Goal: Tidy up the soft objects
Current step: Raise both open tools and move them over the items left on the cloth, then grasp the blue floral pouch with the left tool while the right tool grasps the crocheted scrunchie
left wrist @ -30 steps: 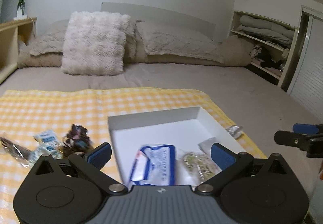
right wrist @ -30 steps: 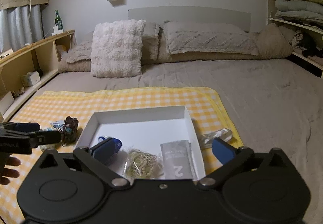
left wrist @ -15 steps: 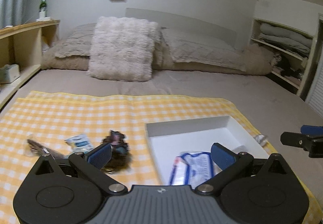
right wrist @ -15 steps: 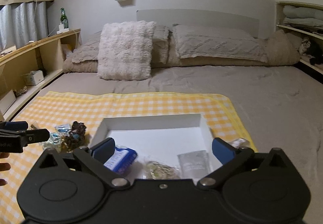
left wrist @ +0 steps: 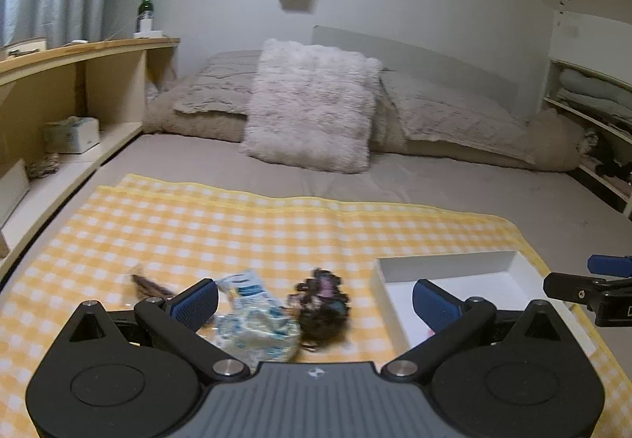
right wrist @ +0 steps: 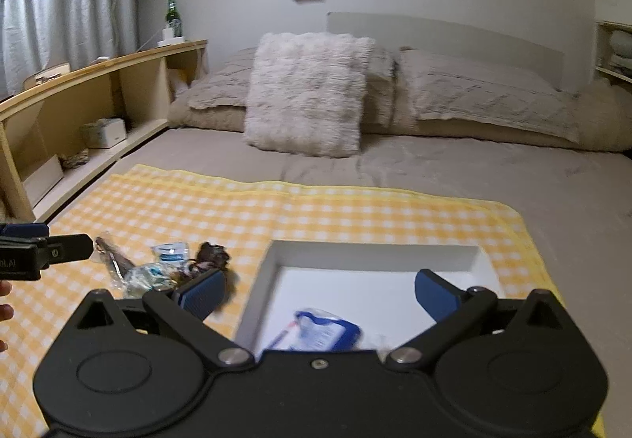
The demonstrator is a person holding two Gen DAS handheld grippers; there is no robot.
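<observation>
My left gripper (left wrist: 316,299) is open above a dark scrunchie bundle (left wrist: 322,305) and a clear blue-and-white packet (left wrist: 256,319) on the yellow checked cloth (left wrist: 237,232). A brown wrapper (left wrist: 148,286) lies further left. The white box (left wrist: 450,266) sits to the right. My right gripper (right wrist: 320,291) is open over the white box (right wrist: 375,252), where a blue-and-white pouch (right wrist: 326,331) lies. In the right wrist view the scrunchie bundle (right wrist: 213,256), the packet (right wrist: 170,252) and the left gripper's finger (right wrist: 63,246) show at left.
The cloth covers a beige bed (left wrist: 434,185) with a fluffy pillow (left wrist: 312,110) and flat pillows behind. A wooden shelf unit (left wrist: 79,90) with a green bottle (left wrist: 146,9) runs along the left. Shelves with folded linen (left wrist: 592,98) stand at right.
Both grippers have swung left. The left one went from over the white box to over the scrunchie bundle and packets. The box has slid right in both views. Both stay open.
</observation>
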